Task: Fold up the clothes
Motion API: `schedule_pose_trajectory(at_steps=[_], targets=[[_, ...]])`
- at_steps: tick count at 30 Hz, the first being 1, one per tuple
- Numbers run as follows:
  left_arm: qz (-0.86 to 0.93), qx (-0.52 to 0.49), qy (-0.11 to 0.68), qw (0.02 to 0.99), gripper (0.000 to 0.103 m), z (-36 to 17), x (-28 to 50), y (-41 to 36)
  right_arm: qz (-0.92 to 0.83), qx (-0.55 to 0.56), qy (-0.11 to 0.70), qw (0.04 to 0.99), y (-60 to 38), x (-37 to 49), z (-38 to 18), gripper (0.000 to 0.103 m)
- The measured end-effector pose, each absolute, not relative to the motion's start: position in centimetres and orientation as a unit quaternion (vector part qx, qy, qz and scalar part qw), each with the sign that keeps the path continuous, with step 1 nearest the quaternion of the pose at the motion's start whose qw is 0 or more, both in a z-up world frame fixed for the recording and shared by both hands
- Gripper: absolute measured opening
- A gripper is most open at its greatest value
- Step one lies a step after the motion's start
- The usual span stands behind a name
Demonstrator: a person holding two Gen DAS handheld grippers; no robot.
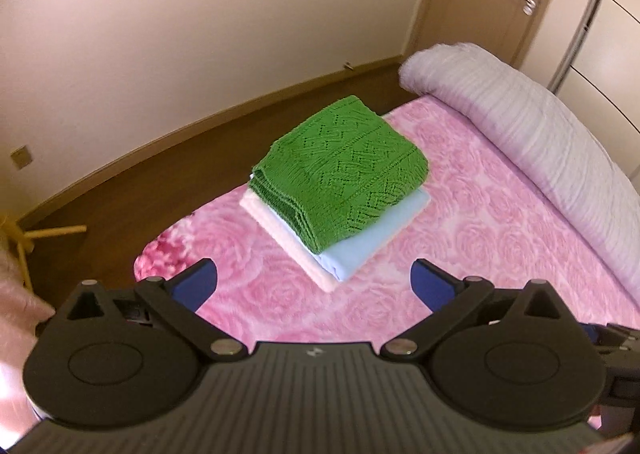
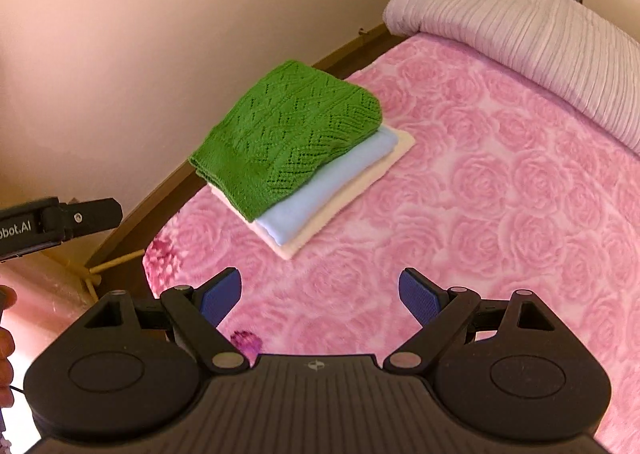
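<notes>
Jaws on both the left gripper (image 1: 314,286) and right gripper (image 2: 320,294) gape empty, since the green sweater (image 1: 340,169) already tops the folded pile.

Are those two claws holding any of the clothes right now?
No. The left claw and right claw are both open and empty, apart from the green knit on the folded pile.

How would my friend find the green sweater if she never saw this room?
Look at the bed with the pink rose blanket. Near its edge, by the wall, sits a small stack of folded clothes. The green sweater lies on top, over a light blue piece and a cream one; it is the only knitted one, with zigzag holes.
</notes>
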State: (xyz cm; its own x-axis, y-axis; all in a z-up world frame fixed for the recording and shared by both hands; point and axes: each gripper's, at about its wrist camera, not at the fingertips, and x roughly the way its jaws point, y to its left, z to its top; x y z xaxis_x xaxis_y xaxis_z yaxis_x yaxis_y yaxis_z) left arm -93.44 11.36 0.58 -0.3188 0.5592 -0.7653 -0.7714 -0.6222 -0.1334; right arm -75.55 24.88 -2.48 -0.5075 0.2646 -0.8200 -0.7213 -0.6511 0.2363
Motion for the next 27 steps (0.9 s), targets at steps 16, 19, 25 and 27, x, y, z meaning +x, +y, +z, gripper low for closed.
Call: schedule_pose_trajectory(at_steps=[16, 19, 25, 27], targets=[[0.836, -0.388, 0.094, 0.376, 0.102, 2.6, -86.7, 8.4, 0.836, -0.406, 0.259, 0.264, 24.6, -71.2, -1.2, 0.089], [0.836, -0.398, 0.091, 0.368, 0.102, 1.9, -86.5, 8.5, 0.833, -0.415, 0.254, 0.262, 25.1, -71.3, -1.5, 0.089], [0.831, -0.420, 0.086, 0.355, 0.102, 0.4, -86.7, 9.3, 0.832, -0.432, 0.239, 0.253, 26.6, -72.1, -2.2, 0.089], [0.830, -0.423, 0.086, 0.353, 0.102, 0.0, -86.7, 9.7, 0.831, -0.436, 0.237, 0.252, 27.2, -72.5, -2.5, 0.089]])
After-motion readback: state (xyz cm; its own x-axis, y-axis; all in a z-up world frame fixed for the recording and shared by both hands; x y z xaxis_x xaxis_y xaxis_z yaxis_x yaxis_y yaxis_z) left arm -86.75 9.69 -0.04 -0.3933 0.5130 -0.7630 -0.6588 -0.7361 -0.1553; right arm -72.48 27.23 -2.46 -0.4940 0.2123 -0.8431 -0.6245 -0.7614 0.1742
